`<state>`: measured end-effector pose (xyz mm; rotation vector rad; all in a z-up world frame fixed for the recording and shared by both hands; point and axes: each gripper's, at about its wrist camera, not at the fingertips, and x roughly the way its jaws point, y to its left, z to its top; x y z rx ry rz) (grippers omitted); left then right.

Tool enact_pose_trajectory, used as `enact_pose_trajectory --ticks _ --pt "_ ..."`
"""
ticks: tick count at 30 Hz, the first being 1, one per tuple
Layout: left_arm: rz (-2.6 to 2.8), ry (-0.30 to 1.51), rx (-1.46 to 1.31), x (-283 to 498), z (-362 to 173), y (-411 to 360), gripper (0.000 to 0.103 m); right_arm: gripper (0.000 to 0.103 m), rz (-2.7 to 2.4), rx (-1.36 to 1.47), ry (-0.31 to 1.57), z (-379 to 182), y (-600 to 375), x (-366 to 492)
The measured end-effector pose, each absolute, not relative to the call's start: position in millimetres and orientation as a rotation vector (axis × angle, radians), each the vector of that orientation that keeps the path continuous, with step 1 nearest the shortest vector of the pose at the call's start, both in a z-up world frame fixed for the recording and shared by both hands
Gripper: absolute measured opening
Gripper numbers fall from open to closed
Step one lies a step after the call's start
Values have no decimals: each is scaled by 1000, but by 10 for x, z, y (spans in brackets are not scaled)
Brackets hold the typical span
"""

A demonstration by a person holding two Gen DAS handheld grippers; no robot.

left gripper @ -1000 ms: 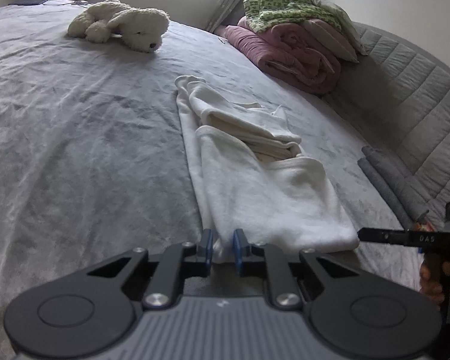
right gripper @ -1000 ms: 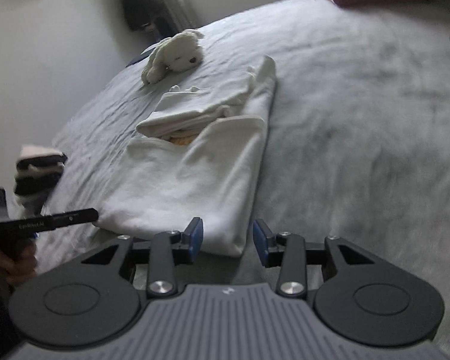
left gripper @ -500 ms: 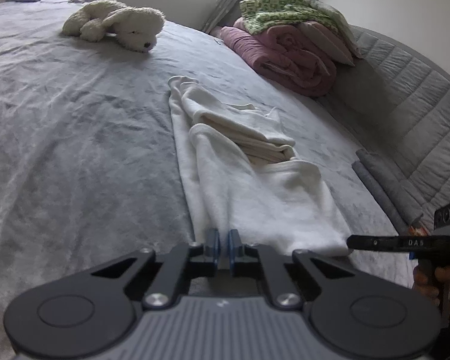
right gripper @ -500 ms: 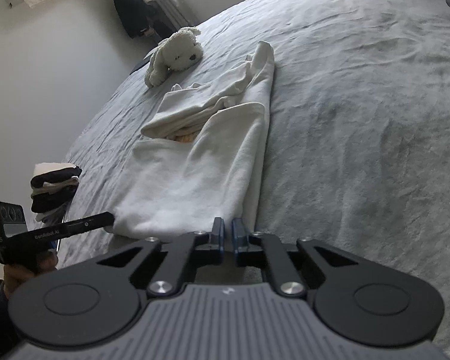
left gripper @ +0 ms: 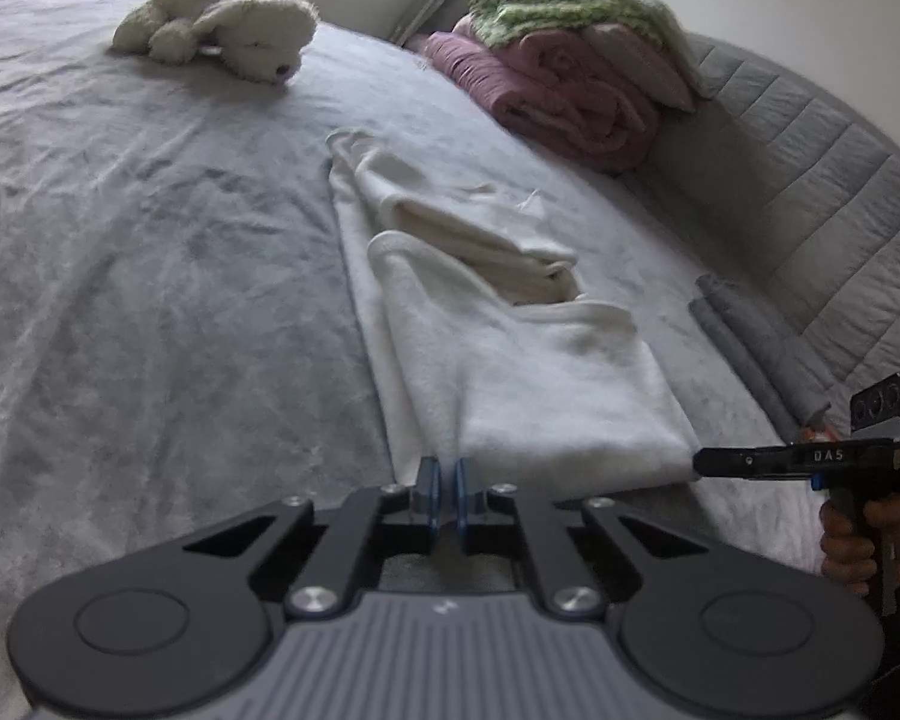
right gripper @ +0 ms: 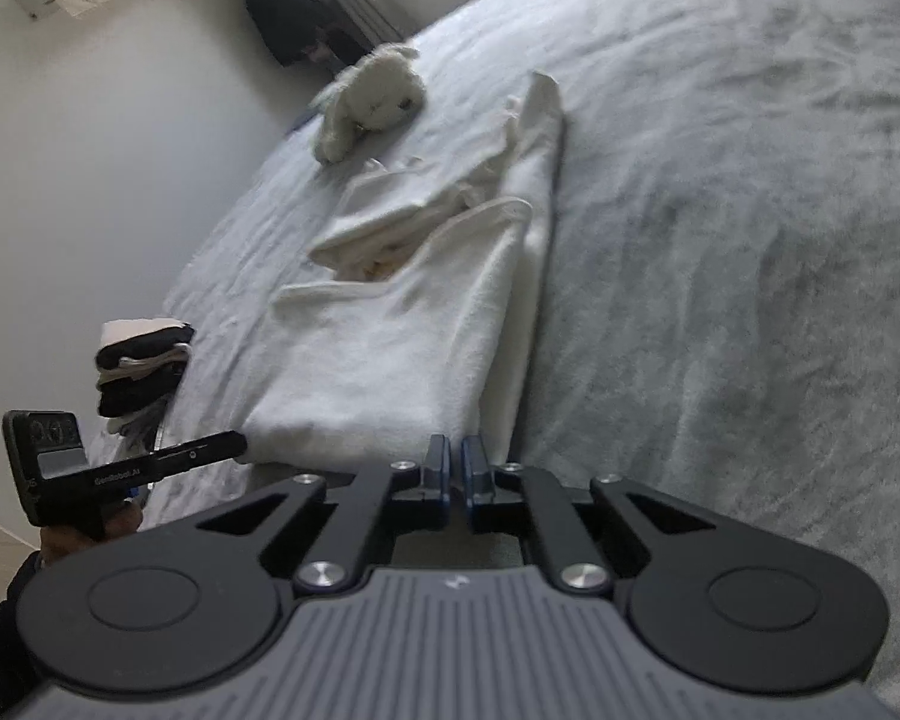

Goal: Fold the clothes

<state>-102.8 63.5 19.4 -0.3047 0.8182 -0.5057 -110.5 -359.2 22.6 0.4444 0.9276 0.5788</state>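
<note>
a white garment [left gripper: 510, 372], soft like fleece, lies along the grey bed [left gripper: 150, 276], its near hem toward the person; it is already folded lengthwise into a narrow strip, and a sleeve or upper part is tucked across the middle, a little loose; the left tool [left gripper: 444, 486] sits at the near left corner of the hem with its blue pads together, and a ridge of cloth rises just before them, so i judge it is clamped on the garment; the right tool [right gripper: 456, 471] is at the other near corner, pads also together, at the edge of the hem; i think it pinches the cloth too, but the contact itself is hidden; so the first folds look done, and what is left seems the crosswise fold, near end over the far end; beyond lie a white plush dog [left gripper: 222, 24] and a pile of pink blankets [left gripper: 570, 96]; at the bed's edge stands a small stack of folded dark clothes [right gripper: 138, 366], maybe finished ones.
</note>
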Motion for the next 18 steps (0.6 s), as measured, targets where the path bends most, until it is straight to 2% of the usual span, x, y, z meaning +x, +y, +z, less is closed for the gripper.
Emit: enact_pose_trajectory --ticks 5,7,13,18 --pt "-496 807 -299 -986 224 633 8 10 581 425 922 256 -3557 -1099" --pt "-485 794 -305 -978 256 660 16 11 573 422 904 286 -3583 -1099" --pt "-461 670 -246 -891 455 601 16 13 503 333 722 527 -3581 -1040" --pt "-510 631 -168 -712 538 320 16 13 521 242 667 580 -3313 -757"
